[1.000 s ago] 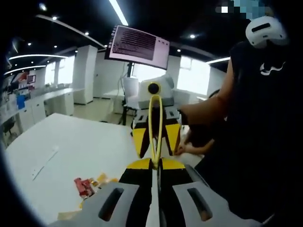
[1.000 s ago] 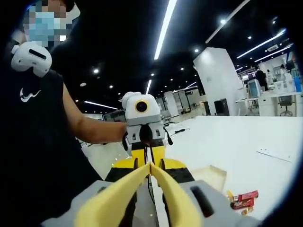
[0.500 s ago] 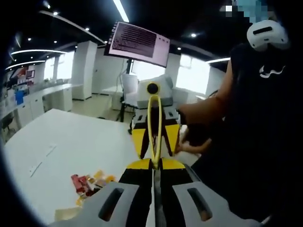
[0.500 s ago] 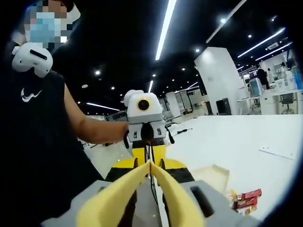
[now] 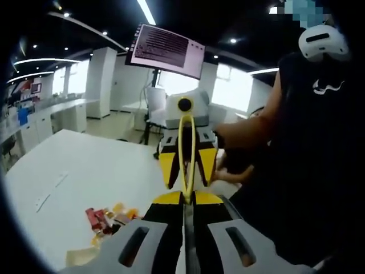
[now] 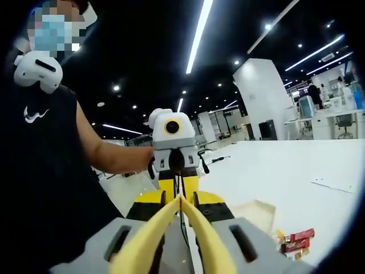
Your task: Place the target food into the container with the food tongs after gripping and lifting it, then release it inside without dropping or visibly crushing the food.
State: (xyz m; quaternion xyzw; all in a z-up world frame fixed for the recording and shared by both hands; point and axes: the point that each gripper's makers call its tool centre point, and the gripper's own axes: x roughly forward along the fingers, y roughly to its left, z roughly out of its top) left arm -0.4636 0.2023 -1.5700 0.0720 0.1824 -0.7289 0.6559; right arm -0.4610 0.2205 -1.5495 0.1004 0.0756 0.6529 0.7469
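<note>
My left gripper [image 5: 186, 197] and right gripper [image 6: 180, 198] faced each other above the white table [image 5: 102, 171], each closed on one end of the yellow tongs [image 5: 187, 157]. Over the last second the views had barely drifted, so no approach had begun. The food [image 5: 108, 220] lay on the table, beside the container [image 6: 259, 211], unlifted.
</note>
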